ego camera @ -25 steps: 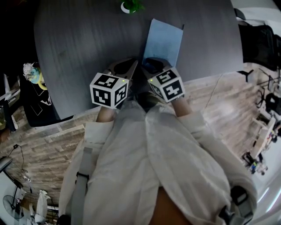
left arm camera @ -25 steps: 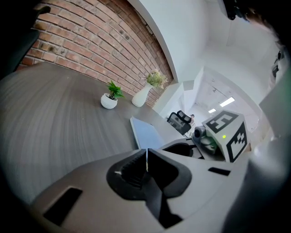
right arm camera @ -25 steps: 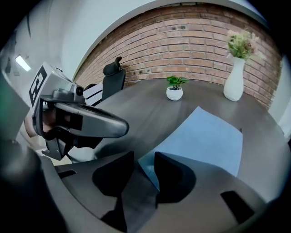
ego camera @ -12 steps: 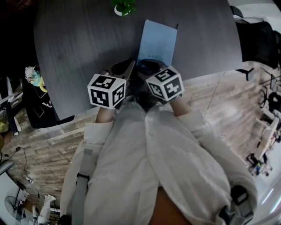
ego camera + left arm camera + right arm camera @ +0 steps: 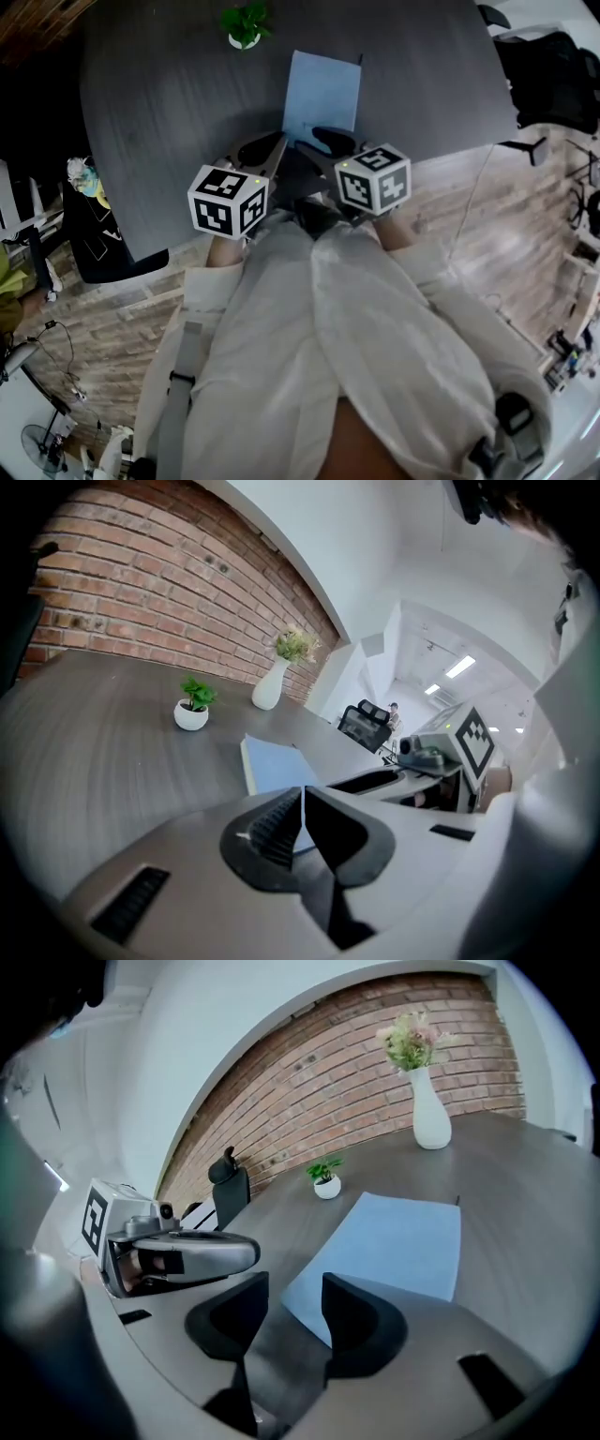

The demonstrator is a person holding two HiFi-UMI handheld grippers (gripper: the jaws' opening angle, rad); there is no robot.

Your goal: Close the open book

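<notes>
A light blue book (image 5: 322, 89) lies closed and flat on the dark grey table (image 5: 169, 94). In the right gripper view the book (image 5: 394, 1246) lies just beyond my jaws. My right gripper (image 5: 323, 142) hovers at the book's near edge, open, with nothing between its pads (image 5: 352, 1307). My left gripper (image 5: 277, 142) hangs beside it on the left, shut and empty. In the left gripper view the shut left gripper (image 5: 302, 799) points at the book's (image 5: 272, 764) near corner. The right gripper (image 5: 375, 782) shows at the right there.
A small potted plant (image 5: 244, 23) stands on the table beyond the book, and a white vase (image 5: 429, 1110) with flowers stands further back by the brick wall. Black office chairs (image 5: 544, 70) stand off the table's right end. The table's front edge is under my grippers.
Both grippers have risen a little off the table. The right gripper has rolled more level and its jaws have spread apart. The book has stayed closed.
</notes>
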